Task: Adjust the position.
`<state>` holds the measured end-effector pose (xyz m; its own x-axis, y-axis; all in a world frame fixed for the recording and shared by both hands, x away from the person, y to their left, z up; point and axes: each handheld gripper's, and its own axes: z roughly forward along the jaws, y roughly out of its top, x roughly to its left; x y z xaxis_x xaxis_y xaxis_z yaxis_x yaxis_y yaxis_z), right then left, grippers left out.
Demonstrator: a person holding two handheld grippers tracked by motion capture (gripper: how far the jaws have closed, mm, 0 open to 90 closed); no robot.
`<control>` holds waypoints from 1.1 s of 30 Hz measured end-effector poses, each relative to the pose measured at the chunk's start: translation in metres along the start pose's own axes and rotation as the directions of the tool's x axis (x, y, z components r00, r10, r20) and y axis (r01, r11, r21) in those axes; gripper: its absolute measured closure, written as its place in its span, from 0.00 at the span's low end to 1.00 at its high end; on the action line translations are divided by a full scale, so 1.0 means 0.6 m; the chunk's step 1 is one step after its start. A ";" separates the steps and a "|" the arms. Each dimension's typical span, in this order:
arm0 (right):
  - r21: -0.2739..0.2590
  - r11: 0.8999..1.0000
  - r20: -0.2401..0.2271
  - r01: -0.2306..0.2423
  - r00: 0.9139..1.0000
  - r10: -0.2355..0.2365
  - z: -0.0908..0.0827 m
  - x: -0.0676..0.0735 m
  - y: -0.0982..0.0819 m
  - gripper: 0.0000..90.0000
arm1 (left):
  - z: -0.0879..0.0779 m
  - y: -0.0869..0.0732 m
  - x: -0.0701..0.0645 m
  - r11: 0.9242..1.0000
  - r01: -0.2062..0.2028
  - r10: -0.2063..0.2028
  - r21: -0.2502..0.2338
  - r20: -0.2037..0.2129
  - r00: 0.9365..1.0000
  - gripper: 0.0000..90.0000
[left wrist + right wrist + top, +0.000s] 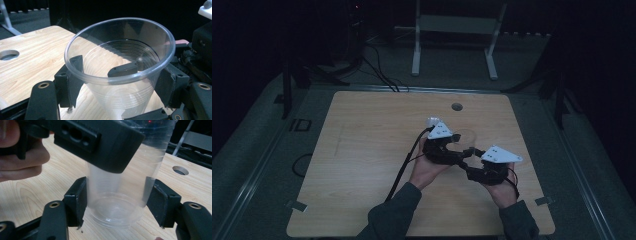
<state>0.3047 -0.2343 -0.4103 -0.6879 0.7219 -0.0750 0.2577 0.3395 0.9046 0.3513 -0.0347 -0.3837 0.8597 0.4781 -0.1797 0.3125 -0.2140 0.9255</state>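
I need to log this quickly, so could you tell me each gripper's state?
Left gripper: shut on the clear cup, near its rim.
Right gripper: shut on its base.

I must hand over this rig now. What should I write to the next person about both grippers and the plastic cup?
Left gripper: jaws on either side of the clear plastic cup just under its rim, apparently gripping it.
Right gripper: jaws straddle the cup's lower part near the base; the left pad touches the wall, and I cannot tell whether the right pad does.
The cup stands upright over the wooden table, near the round hole; whether its base rests on the wood is unclear.
Done: both grippers are at the cup.
Left: uncertain; nested cups may need pulling apart.
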 end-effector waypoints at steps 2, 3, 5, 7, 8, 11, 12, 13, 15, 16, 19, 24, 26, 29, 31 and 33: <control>-0.002 1.000 0.000 0.001 1.000 -0.001 0.000 0.001 -0.001 0.44 | 0.000 0.000 -0.001 1.000 -0.002 0.002 0.001 -0.001 1.000 0.33; -0.004 1.000 0.000 0.001 1.000 -0.001 0.000 0.001 -0.001 0.45 | 0.000 0.000 0.000 1.000 -0.001 0.001 -0.001 0.000 1.000 0.33; -0.010 1.000 0.001 0.000 1.000 0.000 -0.001 0.001 -0.001 0.45 | 0.000 0.000 0.000 1.000 0.005 -0.005 -0.004 -0.001 1.000 0.32; -0.018 1.000 0.003 0.000 1.000 0.000 -0.001 0.001 -0.001 0.46 | 0.000 0.001 0.000 1.000 0.013 -0.013 -0.013 0.003 1.000 0.30; -0.021 1.000 0.004 -0.001 1.000 0.001 -0.001 0.001 -0.001 0.46 | 0.000 0.001 0.000 1.000 0.013 -0.013 -0.013 0.003 1.000 0.30; -0.028 1.000 0.007 -0.001 1.000 0.002 -0.001 0.001 -0.002 0.46 | 0.000 0.002 0.001 0.999 0.027 -0.027 -0.026 0.011 1.000 0.29; -0.030 1.000 0.008 -0.003 1.000 0.003 -0.001 0.001 -0.002 0.46 | 0.000 0.002 0.002 0.999 0.032 -0.032 -0.031 0.012 0.999 0.29; -0.038 0.999 0.010 -0.007 1.000 0.007 -0.002 0.001 -0.002 0.46 | -0.001 0.003 0.002 0.999 0.037 -0.037 -0.036 0.013 0.999 0.28; -0.044 0.999 0.011 -0.010 1.000 0.011 -0.002 0.002 -0.003 0.46 | -0.001 0.003 0.002 0.998 0.047 -0.046 -0.047 0.016 0.999 0.28; -0.044 0.999 0.011 -0.010 1.000 0.011 -0.002 0.002 -0.003 0.46 | -0.002 0.003 0.002 0.997 0.050 -0.049 -0.053 0.015 0.999 0.28; -0.059 0.998 0.014 -0.013 1.000 0.013 0.000 0.005 -0.005 0.46 | -0.001 0.004 0.001 0.994 0.072 -0.070 -0.083 0.025 0.997 0.28; -0.078 0.997 0.015 -0.021 1.000 0.022 0.000 0.007 -0.006 0.46 | 0.000 0.004 0.001 0.990 0.095 -0.092 -0.106 0.037 0.995 0.28; -0.082 0.996 0.017 -0.024 1.000 0.026 0.000 0.007 -0.007 0.46 | 0.000 0.003 0.001 0.990 0.094 -0.090 -0.107 0.034 0.995 0.29; -0.080 0.997 0.019 -0.022 1.000 0.024 0.000 0.006 -0.008 0.46 | 0.000 0.002 -0.001 0.990 0.093 -0.090 -0.110 0.033 0.995 0.30; -0.078 0.997 0.018 -0.021 1.000 0.023 0.000 0.005 -0.008 0.46 | 0.001 0.001 -0.002 0.990 0.087 -0.084 -0.114 0.027 0.996 0.31; -0.071 0.997 0.017 -0.021 1.000 0.023 0.001 0.005 -0.008 0.44 | 0.002 0.000 -0.003 0.990 0.080 -0.078 -0.113 0.021 0.997 0.32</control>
<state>0.3019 -0.2337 -0.4148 -0.6706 0.7393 -0.0615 0.2232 0.2801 0.9337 0.3499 -0.0364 -0.3839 0.8410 0.4753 -0.2585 0.3326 -0.0773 0.9399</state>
